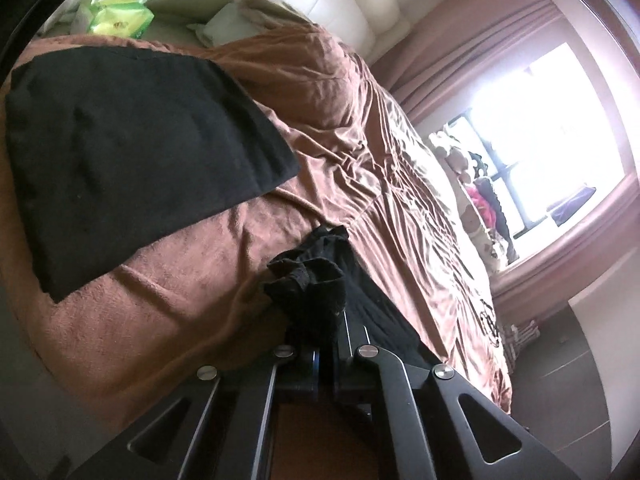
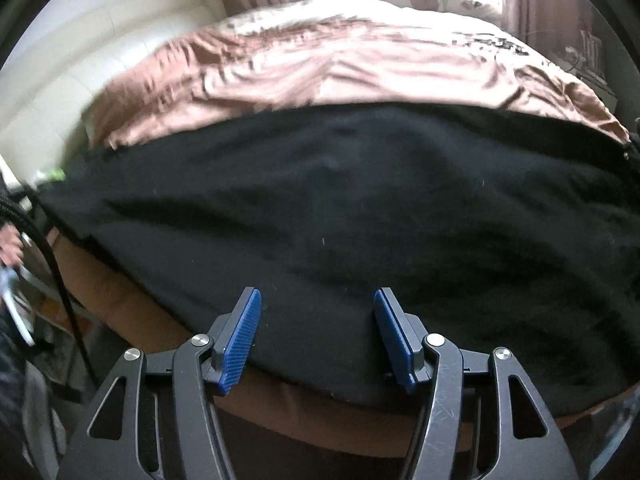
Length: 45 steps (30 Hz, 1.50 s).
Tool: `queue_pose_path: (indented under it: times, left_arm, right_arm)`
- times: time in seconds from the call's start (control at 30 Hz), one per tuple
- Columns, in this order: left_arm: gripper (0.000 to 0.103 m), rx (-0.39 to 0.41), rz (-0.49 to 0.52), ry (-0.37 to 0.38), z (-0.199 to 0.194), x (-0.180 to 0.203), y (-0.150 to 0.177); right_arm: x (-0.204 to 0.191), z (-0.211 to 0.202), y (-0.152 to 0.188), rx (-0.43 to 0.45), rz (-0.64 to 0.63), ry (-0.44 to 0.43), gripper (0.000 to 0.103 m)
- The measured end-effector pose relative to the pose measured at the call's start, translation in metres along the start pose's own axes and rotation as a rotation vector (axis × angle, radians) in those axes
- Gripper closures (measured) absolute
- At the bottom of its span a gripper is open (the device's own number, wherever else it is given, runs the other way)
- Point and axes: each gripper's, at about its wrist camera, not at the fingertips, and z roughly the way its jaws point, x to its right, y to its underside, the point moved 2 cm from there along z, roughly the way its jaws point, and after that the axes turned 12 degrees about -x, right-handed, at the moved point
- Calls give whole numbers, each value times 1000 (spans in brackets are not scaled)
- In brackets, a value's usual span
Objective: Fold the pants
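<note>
Black pants point(image 2: 340, 216) lie spread on a bed covered by a brown blanket point(image 2: 320, 68). In the right wrist view they form a wide dark band along the bed's near edge, their long axis running side to side across the frame, parallel to that edge; which end is the waist cannot be told. The right gripper point(image 2: 318, 334) hangs just above the pants' near hem, its blue-padded fingers point(image 2: 240, 340) spread apart with black cloth showing between them, the pads not pressing on it.

In the left wrist view the left gripper point(image 1: 320, 344) is pressed together, pinching a bunched, gathered end of the pants point(image 1: 308, 284) that rises crumpled out of its tips. From there dark cloth trails away toward the bed's near edge. A broad flat part of the black fabric lies farther off, toward the bed's far corner, near a green packet point(image 1: 120, 16).
</note>
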Motion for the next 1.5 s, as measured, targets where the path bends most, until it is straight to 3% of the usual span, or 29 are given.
queue_pose_path:
  times: [0.13,0.33,0.57,0.67,0.73,0.9,1.13,1.5]
  left_arm:
    - [99,-27,-28,-5,8,-11,4]
    - [97,-80,-78,-11,16,-31,20]
    - [75,-124,-130,1,26,-43,42]
    - [75,-119,-156,18,28,-45,48]
    - [75,-113,-171,29,29,-45,51]
    - [75,-119,-182,57,35,-42,52]
    - [75,-103,-179,27,41,-37,47]
    - [75,-88,-206,26,42,-44,45]
  right_arm:
    - [-14,-1,11,-35,-61,49,46]
    - [-14,-17,-2,-39,-45,17,50]
    - [-20,-9,-24,0,-20,-44,56]
    - [-21,0,-31,6,-18,-68,56]
    - [-18,5,-35,9,-4,-51,65]
    - [-18,24,-35,-44,21,-39,67]
    - [-8,41,-62,-69,79,-19,89]
    - [-4,74,-133,-151,111,-23,94]
